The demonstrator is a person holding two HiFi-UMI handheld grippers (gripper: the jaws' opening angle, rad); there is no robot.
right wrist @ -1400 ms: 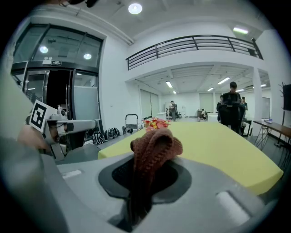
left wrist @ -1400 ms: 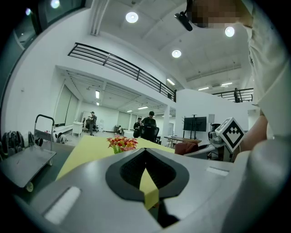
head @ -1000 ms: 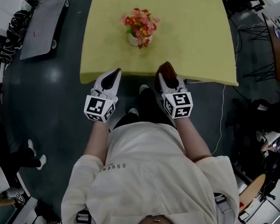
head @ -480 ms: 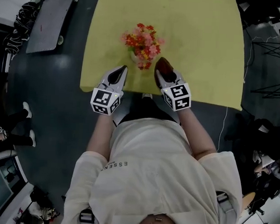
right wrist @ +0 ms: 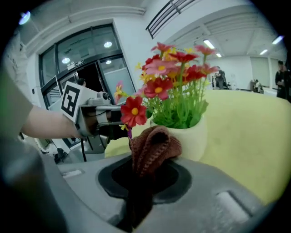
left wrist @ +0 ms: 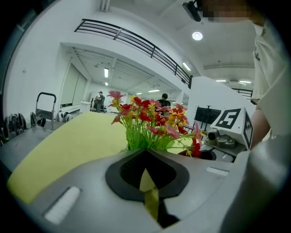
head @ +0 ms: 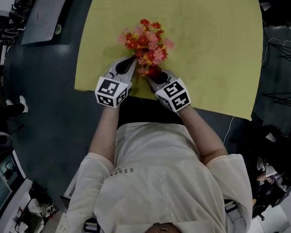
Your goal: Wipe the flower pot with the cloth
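Observation:
A cream flower pot (right wrist: 193, 136) with red, pink and yellow flowers (head: 145, 42) stands near the front edge of the yellow table (head: 212, 54). In the head view the blooms hide the pot. My right gripper (head: 153, 74) is shut on a brown knitted cloth (right wrist: 152, 146), whose bunched end sits close against the pot's near side. My left gripper (head: 130, 64) is shut with nothing in it, just left of the flowers (left wrist: 150, 119). Its jaws hide the pot in the left gripper view. Each gripper view shows the other gripper beside the plant.
The table's front edge (head: 137, 96) runs just under both grippers, with dark floor below it. A grey board (head: 44, 11) lies on the floor at the upper left. Cables and chair legs (head: 285, 52) are at the right. The table stretches on beyond the pot.
Both grippers have moved forward from the table's front edge to either side of the flowers. The right gripper has brought the brown cloth up to the pot.

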